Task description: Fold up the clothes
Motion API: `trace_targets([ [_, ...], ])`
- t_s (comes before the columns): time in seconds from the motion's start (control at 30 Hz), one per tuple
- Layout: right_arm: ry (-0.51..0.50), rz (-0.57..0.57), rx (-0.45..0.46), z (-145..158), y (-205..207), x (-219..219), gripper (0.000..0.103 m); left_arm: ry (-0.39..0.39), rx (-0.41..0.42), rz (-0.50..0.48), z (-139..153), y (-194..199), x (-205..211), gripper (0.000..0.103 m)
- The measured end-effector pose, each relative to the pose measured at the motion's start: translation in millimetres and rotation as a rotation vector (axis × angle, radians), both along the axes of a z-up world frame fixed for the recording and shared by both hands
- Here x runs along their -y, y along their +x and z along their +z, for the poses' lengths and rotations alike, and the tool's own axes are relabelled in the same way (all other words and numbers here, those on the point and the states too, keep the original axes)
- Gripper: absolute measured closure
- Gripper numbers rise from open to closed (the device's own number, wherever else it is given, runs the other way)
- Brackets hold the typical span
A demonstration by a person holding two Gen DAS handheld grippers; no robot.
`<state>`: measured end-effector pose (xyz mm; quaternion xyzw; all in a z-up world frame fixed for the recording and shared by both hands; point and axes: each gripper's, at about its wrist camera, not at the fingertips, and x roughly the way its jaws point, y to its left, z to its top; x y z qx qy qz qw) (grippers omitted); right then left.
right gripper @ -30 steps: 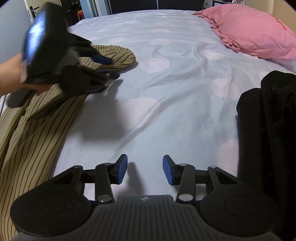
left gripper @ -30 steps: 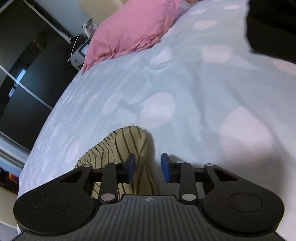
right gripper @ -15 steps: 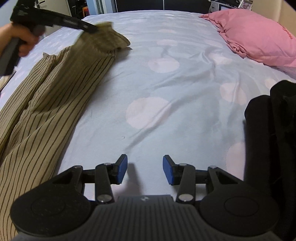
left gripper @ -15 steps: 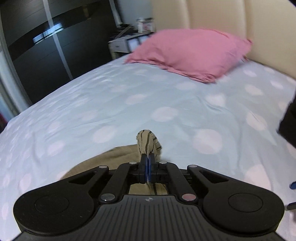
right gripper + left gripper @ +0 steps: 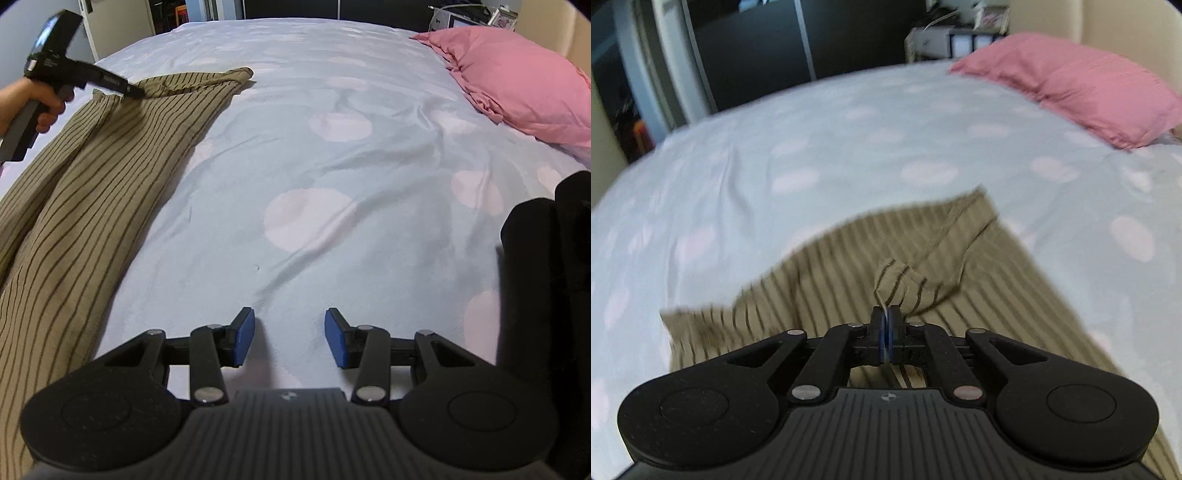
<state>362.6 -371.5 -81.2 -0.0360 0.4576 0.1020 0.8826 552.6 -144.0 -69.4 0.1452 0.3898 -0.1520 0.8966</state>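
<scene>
Now left claw clenched on one striped garment; right claw released, empty.

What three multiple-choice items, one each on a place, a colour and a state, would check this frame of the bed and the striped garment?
1. Where does the pink pillow lie on the bed?
A. At the far right, by the headboard
B. Under the striped garment
C. Between the right tool's pads

2. What colour are the stripes on the tan striped garment?
A. White
B. Dark brown
C. Red

3. What state is the left tool in?
A. Open above bare sheet
B. Shut on a fold of the garment
C. Shut on the pillow

Answers:
1. A: the pillow sits at the far right in both views.
2. B: thin dark lines run along the tan cloth.
3. B: its pads meet with cloth pinched between them, while the right tool stands open over the sheet.
</scene>
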Motion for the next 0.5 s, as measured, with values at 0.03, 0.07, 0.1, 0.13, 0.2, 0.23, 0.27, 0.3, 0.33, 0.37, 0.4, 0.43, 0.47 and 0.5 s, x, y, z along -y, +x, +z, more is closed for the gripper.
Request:
trace_targets([
  [0.03,-0.008,0.002,0.003,-1.0,1.1,-0.4,0.057,0.009,0.017,0.009,0.8,0.0,-0.5,0.098],
  [0.07,-0.019,0.004,0.000,-2.1,2.9,-1.0,0.057,0.018,0.034,0.018,1.6,-0.1,-1.1,0.097],
  [0.1,-0.026,0.003,-0.007,-3.2,4.8,-1.4,0.057,0.024,0.051,0.028,4.0,1.3,-0.2,0.095],
  [0.13,-0.023,0.001,-0.015,-4.3,6.6,-1.2,0.057,0.030,0.069,0.038,6.7,3.0,1.1,0.091],
  [0.2,-0.010,-0.006,-0.026,-5.2,8.5,0.6,0.057,0.029,0.097,0.015,14.5,6.9,6.8,0.088],
  [0.23,-0.005,-0.007,-0.028,-5.4,8.6,1.7,0.057,0.024,0.102,-0.016,17.1,7.8,10.8,0.088],
  [0.27,0.001,-0.006,-0.028,-5.6,8.7,2.8,0.057,0.019,0.108,-0.047,19.8,8.8,14.8,0.086],
  [0.3,0.005,-0.007,-0.028,-6.0,8.4,3.4,0.057,0.019,0.102,-0.074,19.7,9.8,21.8,0.084],
  [0.33,0.004,-0.005,-0.027,-6.7,7.9,3.3,0.057,0.022,0.094,-0.101,18.9,10.9,29.6,0.077],
  [0.37,0.003,-0.003,-0.027,-7.3,7.4,3.0,0.057,0.024,0.086,-0.129,18.2,12.0,37.4,0.073],
  [0.4,-0.002,0.001,-0.028,-7.5,7.4,2.3,0.057,0.013,0.078,-0.140,15.7,13.9,44.5,0.067],
  [0.43,-0.007,0.007,-0.032,-7.2,7.6,1.7,0.057,0.000,0.070,-0.147,12.9,16.0,51.6,0.066],
  [0.47,-0.009,0.011,-0.037,-6.6,8.4,1.4,0.057,-0.011,0.065,-0.149,9.1,17.8,59.2,0.066],
  [0.5,-0.007,0.012,-0.041,-6.3,9.1,1.9,0.057,-0.012,0.067,-0.146,4.8,20.9,66.9,0.066],
])
